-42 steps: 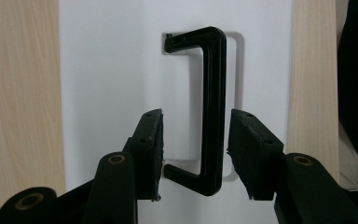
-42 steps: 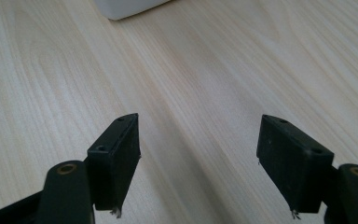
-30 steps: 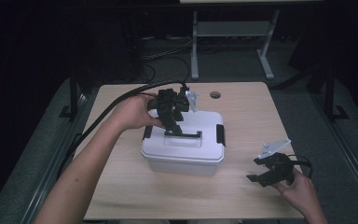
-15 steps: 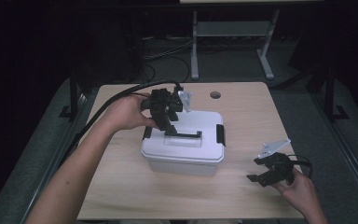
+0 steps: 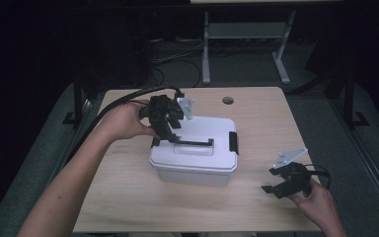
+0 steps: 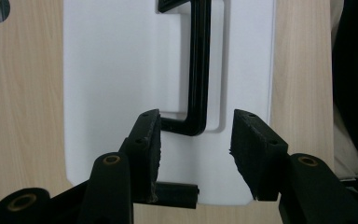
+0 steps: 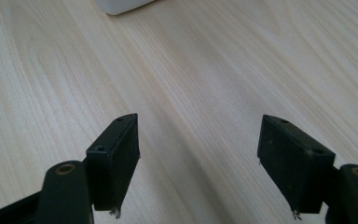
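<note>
white box (image 5: 196, 158) on surface (image 5: 128, 197), black handle (image 5: 193, 143) running left-right; left hand-held gripper (image 6: 193, 135) parted, empty, over handle's left end; right hand-held gripper (image 7: 198, 140) wide open, empty.

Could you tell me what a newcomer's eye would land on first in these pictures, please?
First, the white lidded box in the middle of the wooden table, bright against the dark room. Next, the left gripper poised over the left end of the lid with its jaws open, just short of the end of the black handle. The right gripper rests open near the table's front right corner, apart from the box.
</note>
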### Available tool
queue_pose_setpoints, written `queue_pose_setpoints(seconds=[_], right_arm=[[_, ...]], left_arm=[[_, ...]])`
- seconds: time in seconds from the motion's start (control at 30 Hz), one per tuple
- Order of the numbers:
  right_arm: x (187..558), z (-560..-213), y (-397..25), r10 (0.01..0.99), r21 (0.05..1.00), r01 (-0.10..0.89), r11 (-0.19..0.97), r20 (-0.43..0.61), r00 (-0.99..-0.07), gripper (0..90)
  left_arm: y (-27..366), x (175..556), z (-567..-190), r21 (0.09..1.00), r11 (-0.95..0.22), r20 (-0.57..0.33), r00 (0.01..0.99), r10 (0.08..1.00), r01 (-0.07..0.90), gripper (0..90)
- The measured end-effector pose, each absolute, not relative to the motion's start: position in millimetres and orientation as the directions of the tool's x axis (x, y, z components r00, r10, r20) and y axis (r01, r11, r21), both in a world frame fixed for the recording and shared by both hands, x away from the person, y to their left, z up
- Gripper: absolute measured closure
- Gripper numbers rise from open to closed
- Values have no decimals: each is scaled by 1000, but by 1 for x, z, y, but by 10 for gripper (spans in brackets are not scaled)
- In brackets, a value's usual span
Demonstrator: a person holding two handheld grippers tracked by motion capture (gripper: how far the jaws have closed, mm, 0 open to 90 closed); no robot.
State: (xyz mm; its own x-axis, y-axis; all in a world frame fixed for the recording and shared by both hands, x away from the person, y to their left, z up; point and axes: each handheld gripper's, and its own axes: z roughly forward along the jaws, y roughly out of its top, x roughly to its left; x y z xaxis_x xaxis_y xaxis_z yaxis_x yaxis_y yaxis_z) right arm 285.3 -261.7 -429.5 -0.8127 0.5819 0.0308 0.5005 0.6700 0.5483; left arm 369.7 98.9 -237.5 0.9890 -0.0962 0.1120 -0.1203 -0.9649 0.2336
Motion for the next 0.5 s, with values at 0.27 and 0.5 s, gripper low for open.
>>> queue_pose_setpoints(seconds=[0.27,0.5], right_arm=[[286,-430,-261,583,547,502,670,31,-812,288],[286,-430,-261,584,546,503,670,32,-811,288]], left_arm=[[109,367,-234,234,-964,117,988,-97,-122,508],[119,366,-237,237,-965,116,990,-82,-108,498]])
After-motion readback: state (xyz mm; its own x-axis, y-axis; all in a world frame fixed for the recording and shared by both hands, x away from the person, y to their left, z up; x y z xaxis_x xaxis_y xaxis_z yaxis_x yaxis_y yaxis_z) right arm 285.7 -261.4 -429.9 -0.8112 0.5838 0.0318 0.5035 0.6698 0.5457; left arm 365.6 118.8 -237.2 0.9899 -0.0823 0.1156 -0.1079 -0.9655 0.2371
